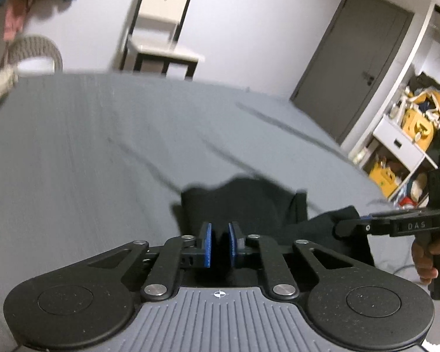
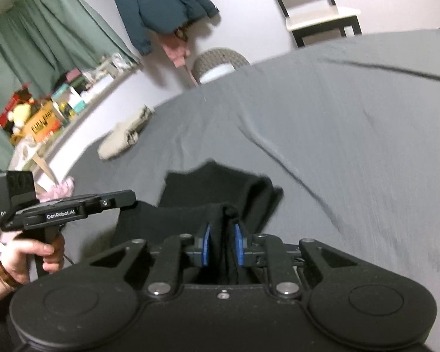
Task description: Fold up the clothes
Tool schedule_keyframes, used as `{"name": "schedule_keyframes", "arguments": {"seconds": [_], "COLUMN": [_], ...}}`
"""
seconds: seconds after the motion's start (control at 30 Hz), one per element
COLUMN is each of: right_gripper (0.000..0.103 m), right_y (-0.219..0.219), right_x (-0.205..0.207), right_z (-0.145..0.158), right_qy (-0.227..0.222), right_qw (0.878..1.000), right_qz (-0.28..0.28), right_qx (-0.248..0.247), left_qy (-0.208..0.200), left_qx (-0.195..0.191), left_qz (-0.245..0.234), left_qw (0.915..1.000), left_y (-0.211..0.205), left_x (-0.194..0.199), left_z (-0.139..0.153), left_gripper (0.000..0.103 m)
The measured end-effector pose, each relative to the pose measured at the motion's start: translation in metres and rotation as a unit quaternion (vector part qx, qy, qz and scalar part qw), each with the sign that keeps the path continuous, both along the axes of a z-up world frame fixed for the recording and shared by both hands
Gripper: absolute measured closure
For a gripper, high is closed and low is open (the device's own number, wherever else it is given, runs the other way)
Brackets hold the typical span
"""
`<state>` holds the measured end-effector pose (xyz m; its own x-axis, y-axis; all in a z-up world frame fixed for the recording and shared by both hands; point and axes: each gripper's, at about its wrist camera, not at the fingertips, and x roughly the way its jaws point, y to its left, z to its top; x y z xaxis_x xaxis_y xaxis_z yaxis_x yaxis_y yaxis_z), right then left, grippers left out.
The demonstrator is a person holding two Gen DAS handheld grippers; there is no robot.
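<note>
A home bedroom is shown. Most of both views is filled by a bed (image 1: pixel 132 135) covered with a grey sheet. A teal jacket (image 2: pixel 161 3) is hung on the pale wall, with a pink garment (image 2: pixel 176 50) below it. Green curtains (image 2: pixel 44 38) are seen beside a cluttered ledge (image 2: pixel 73 94) with boxes and a plush toy (image 2: pixel 20 117). A grey door (image 1: pixel 358 67), white shelving (image 1: pixel 402 135) stuffed with yellow items, a wicker basket (image 1: pixel 35 50) and a chair (image 1: pixel 161 29) are also visible.
</note>
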<state>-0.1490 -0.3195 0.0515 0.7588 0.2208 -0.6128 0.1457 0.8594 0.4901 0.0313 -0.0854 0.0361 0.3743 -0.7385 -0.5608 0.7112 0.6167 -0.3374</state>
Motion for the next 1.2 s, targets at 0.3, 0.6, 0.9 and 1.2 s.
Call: {"name": "schedule_keyframes", "arguments": {"seconds": [0.3,0.6,0.9,1.2], "right_gripper": [0.086,0.079,0.054,0.088], "right_y": [0.002,-0.007,-0.004,0.011], "right_x": [0.019,0.011,0.011,0.01], "right_z": [-0.001,-0.018,-0.025,-0.016], "right_qy": [0.009,0.038,0.05,0.017], "right_qw": [1.0,0.999,0.998,0.999], "right_qz": [-0.016,-0.026,-0.045,-0.014], "right_qx": [-0.017,-0.003,-0.004,-0.023], "left_qy": [0.055,0.093,0.089,0.068], "left_qx": [0.011,-0.011,0.036,-0.024], "left_qz": [0.037,0.011,0.033,0.033], "left_qw": [0.9977,0.9956,0.9948,0.9968], "left_y": [0.002,0.012,-0.014,-0.007], "left_x": [0.031,0.021,0.021,0.008], "left_z": [0.01,-0.012,-0.029,-0.018], "left_gripper": [0.087,0.03,0.077,0.096]}}
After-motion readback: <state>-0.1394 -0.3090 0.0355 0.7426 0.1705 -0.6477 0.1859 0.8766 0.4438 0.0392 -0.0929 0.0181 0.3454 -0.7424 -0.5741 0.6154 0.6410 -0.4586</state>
